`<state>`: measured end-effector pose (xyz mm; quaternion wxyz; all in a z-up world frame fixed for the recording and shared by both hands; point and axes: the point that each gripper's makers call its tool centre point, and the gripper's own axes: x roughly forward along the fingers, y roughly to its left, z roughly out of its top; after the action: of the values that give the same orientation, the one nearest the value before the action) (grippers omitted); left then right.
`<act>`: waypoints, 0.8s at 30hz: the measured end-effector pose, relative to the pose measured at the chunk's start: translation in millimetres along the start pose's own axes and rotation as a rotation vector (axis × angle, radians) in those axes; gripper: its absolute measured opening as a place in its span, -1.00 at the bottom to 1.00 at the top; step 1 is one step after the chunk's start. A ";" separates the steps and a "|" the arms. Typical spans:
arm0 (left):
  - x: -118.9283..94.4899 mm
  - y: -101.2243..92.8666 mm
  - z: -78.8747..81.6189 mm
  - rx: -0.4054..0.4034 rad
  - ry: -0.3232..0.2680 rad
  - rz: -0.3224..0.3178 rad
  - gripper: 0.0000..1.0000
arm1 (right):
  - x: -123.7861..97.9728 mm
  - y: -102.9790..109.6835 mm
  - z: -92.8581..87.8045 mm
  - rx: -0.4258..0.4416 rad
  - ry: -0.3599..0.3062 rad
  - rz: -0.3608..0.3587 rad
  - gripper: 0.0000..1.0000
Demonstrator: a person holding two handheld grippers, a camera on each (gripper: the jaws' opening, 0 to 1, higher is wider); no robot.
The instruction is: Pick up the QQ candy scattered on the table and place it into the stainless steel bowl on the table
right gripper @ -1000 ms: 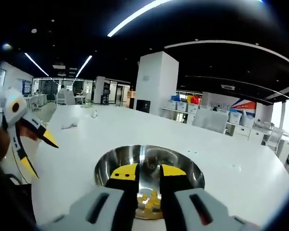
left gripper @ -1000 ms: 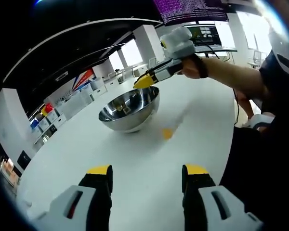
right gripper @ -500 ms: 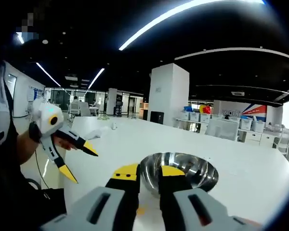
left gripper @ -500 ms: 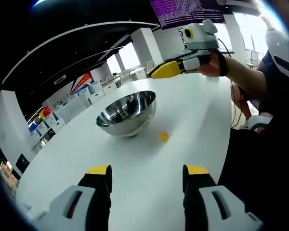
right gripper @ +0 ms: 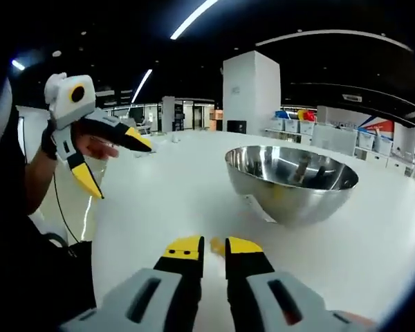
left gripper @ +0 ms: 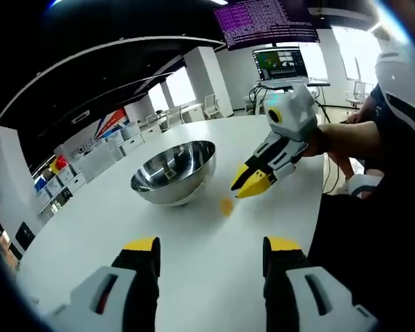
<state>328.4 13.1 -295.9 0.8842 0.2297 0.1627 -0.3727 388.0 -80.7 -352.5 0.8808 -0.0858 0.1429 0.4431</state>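
Hand-held gripper on the right dips with jaws nearly closed and empty over the orange candy lying on the white bench just beside the steel bowl, apparently to grab it, while the left one hangs spread apart, waiting.

- Your left gripper has two black jaws with yellow tips and grey bodies.
- Your right gripper looks the same.
- At three o'clock, you wear dark clothes.
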 end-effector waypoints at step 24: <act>5.3 -5.0 -4.8 -0.003 0.006 -0.014 0.20 | 20.2 -9.1 -16.5 0.023 0.046 -0.023 -0.79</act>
<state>327.8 9.4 -303.8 0.8814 0.2282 0.1675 -0.3780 403.8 -75.4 -374.5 0.8833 -0.0875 0.1673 0.4291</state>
